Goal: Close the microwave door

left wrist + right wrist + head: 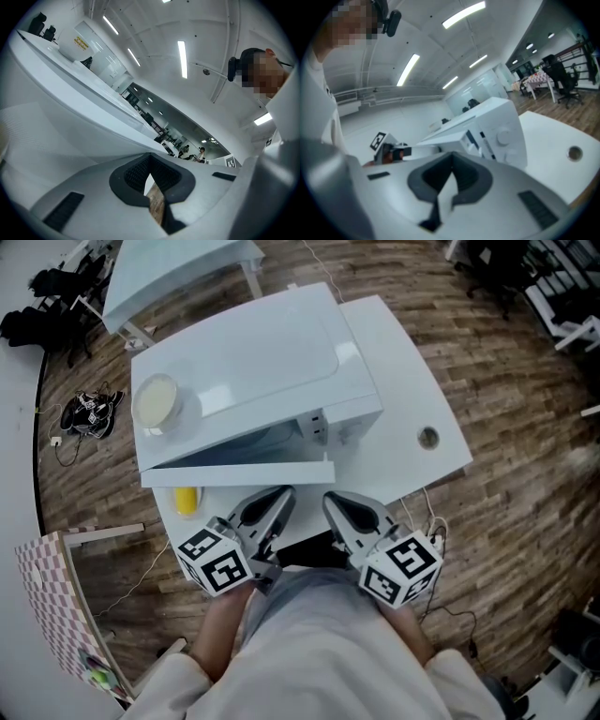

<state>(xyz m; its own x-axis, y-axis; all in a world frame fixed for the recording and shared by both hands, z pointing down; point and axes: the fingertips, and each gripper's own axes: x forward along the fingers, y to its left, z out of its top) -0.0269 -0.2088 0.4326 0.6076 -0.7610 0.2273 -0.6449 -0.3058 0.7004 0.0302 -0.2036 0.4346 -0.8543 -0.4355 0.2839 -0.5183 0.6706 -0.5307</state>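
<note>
Two grippers sit low at the table's near edge, close against the person's body, side by side and apart from each other. The left gripper [277, 504] has its jaws together, tips meeting, with nothing between them; in the left gripper view [150, 158] only a sliver of wood floor shows through the gap behind the tips. The right gripper [337, 509] is likewise closed and empty, as the right gripper view [451, 158] confirms. Neither one touches the microwave.

The white microwave [253, 362] stands on the white table [422, 395], taking up the left and middle of it, its front turned toward the near edge. The microwave door [239, 471] is ajar, attached at the left side and angled out toward the near edge, its free end just beyond both grippers' tips. A round cream dish [156, 401] rests on top of the microwave near its left side. A small yellow object [187, 500] lies on the table below the door, near the near-left corner. A round hole [427, 437] sits in the bare right part of the table.
</note>
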